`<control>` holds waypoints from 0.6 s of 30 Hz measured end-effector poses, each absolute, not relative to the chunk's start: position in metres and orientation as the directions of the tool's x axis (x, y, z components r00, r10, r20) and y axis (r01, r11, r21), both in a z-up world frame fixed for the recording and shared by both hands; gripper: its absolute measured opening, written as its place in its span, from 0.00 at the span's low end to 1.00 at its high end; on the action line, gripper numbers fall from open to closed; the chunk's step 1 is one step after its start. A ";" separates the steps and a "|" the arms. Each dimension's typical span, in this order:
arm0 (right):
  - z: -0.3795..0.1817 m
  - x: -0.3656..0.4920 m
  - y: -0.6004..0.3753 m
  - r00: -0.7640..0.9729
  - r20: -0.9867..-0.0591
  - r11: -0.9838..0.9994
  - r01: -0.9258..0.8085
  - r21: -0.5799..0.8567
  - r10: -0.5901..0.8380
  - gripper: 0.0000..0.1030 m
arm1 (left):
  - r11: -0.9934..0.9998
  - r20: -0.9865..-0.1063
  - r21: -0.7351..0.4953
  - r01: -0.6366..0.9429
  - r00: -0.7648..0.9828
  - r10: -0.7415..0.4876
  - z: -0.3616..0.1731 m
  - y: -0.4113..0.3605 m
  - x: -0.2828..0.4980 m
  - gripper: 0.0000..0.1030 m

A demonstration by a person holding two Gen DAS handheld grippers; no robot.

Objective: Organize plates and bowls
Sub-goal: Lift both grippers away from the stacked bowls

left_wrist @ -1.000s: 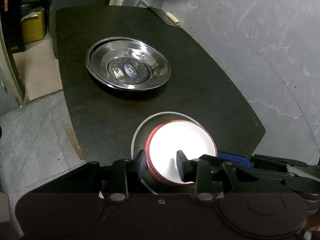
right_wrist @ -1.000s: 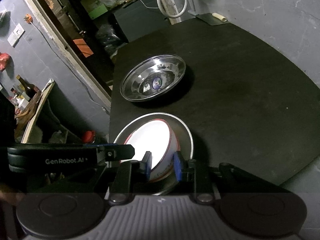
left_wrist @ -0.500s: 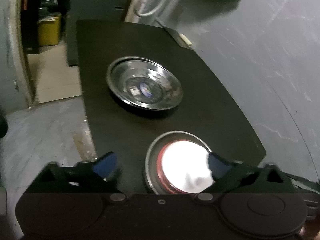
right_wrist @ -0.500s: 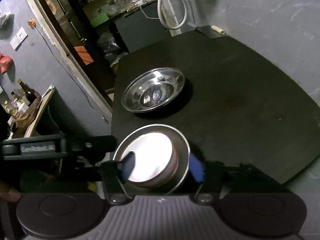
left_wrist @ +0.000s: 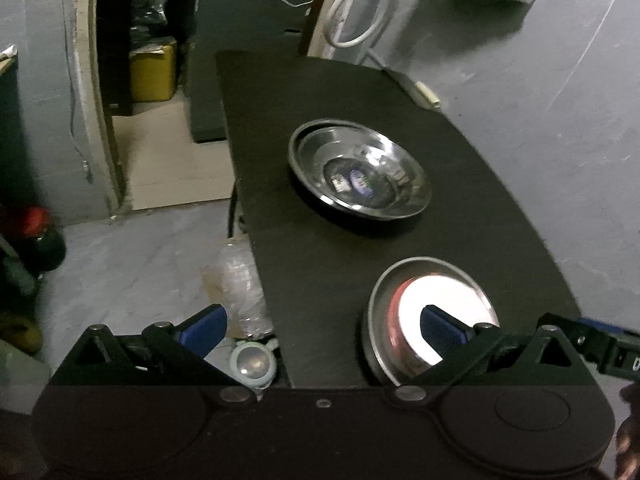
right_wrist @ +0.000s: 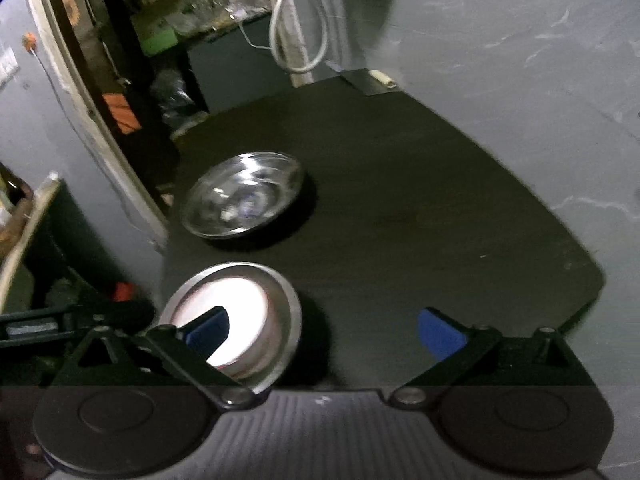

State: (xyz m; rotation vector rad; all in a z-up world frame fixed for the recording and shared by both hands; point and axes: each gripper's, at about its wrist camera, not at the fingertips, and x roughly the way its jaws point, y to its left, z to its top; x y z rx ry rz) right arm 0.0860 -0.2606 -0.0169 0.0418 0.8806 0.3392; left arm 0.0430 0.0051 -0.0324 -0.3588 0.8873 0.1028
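Note:
A white bowl with a red rim [left_wrist: 440,292] [right_wrist: 228,292] sits inside a steel plate [left_wrist: 376,320] [right_wrist: 290,312] at the near edge of the black table [left_wrist: 320,240]. Farther back lies a stack of shiny steel plates [left_wrist: 360,176] [right_wrist: 244,200]. My left gripper [left_wrist: 324,328] is open, its right finger above the bowl and its left finger off the table's edge. The jaws of my right gripper [right_wrist: 324,332] are opening, with only bare table between them. Its left finger hangs over the bowl without pressing on it.
A clear plastic bottle [left_wrist: 240,284] lies on the floor beside the table's left edge. A yellow box [left_wrist: 154,76] and a white hose [left_wrist: 352,12] stand beyond the far end. A small pale-handled tool [left_wrist: 428,98] rests at the far right corner.
Both grippers were shut on the white bowl's rim a second ago. They have let go, spread wide and drawn back, and the bowl now rests in the steel plate.

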 end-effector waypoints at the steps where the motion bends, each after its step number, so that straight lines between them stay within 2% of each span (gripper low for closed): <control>1: -0.020 0.090 -0.261 0.584 -0.759 0.951 -0.272 0.150 0.287 1.00 | 0.939 -0.783 -0.244 -0.242 0.620 -0.044 -0.033 0.004 0.044 0.99; 7: -0.034 0.123 -0.263 0.522 -0.813 0.946 -0.308 0.104 0.259 1.00 | 0.946 -0.847 -0.125 -0.300 0.529 0.056 -0.040 -0.004 0.063 0.99; 18: -0.053 0.157 -0.244 0.354 -0.875 0.845 -0.523 0.108 0.331 1.00 | 0.941 -0.914 -0.021 -0.337 0.387 0.119 -0.047 -0.019 0.081 0.99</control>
